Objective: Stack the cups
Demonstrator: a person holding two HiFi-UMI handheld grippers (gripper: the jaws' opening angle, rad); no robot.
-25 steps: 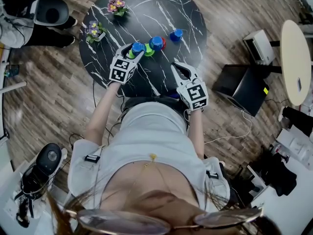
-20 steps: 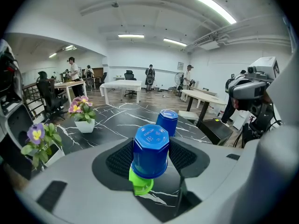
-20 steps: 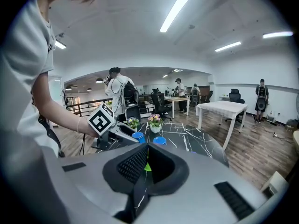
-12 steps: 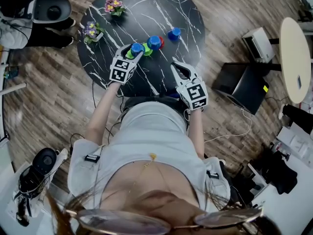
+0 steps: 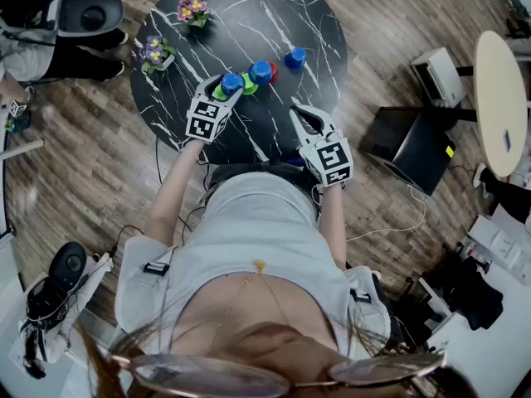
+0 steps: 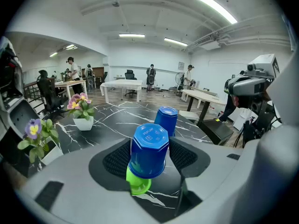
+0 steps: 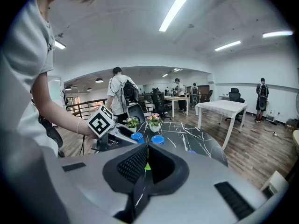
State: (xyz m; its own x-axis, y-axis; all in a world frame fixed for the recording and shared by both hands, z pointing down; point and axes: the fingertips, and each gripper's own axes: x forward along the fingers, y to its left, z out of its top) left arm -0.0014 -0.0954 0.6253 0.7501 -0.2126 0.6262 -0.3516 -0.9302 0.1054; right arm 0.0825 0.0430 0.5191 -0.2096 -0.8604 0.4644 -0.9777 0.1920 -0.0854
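Observation:
On the round black marble table (image 5: 249,19) stand three upside-down blue cups. The nearest blue cup (image 5: 232,81) (image 6: 148,149) sits over a green cup (image 6: 138,185). My left gripper (image 5: 228,86) (image 6: 148,158) is shut on it, a pad against each side. The middle blue cup (image 5: 262,71) (image 6: 166,120) covers a red cup (image 5: 275,75). The third blue cup (image 5: 294,57) stands alone at the right. My right gripper (image 5: 297,114) (image 7: 146,160) hovers shut and empty over the table's near edge, apart from the cups.
Two white flower pots (image 5: 158,54) (image 5: 196,11) stand at the table's left and back. On the floor to the right are a black box (image 5: 411,148) and a round beige table (image 5: 502,102). An office chair (image 5: 87,15) is at the upper left.
The grippers and cups have not visibly moved. Only the head view has shifted slightly.

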